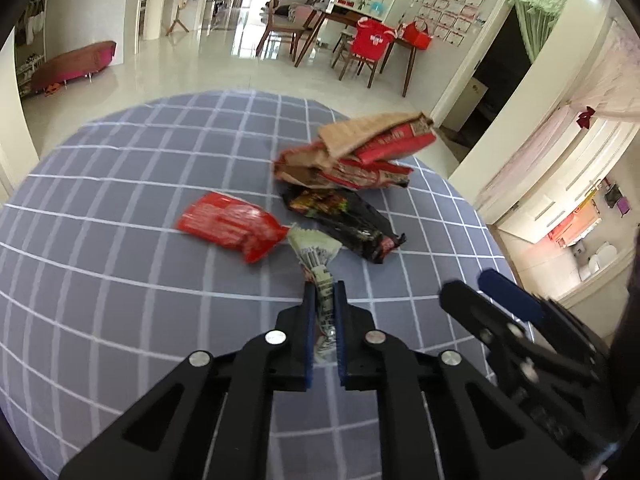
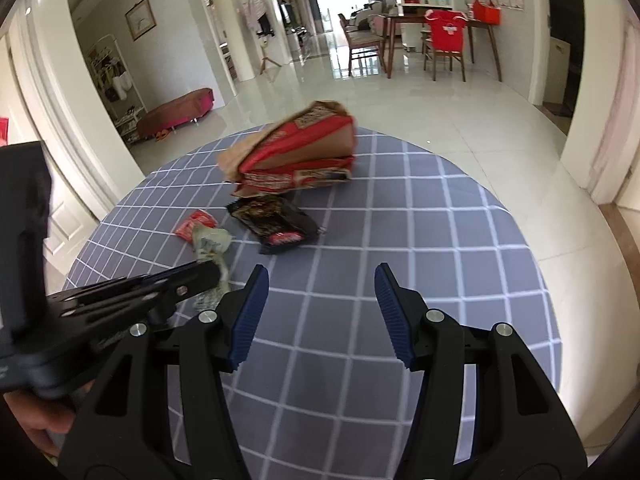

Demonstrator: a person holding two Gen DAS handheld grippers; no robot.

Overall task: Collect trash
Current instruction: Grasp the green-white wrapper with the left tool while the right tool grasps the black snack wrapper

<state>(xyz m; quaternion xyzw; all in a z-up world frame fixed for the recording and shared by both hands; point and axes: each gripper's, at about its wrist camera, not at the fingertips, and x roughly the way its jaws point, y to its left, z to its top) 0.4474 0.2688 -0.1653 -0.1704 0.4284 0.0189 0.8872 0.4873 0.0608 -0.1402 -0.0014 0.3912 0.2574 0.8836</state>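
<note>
My left gripper is shut on a pale green-white wrapper, held just above the checked tablecloth. Ahead lie a red wrapper, a black snack wrapper and a crumpled brown-and-red paper bag. My right gripper is open and empty over the cloth, right of the left gripper. From the right wrist view the bag, black wrapper, red wrapper and the held pale wrapper show ahead and left.
The round table has its edge close on the right. Beyond it are a tiled floor, a dining table with chairs and a low pink bench.
</note>
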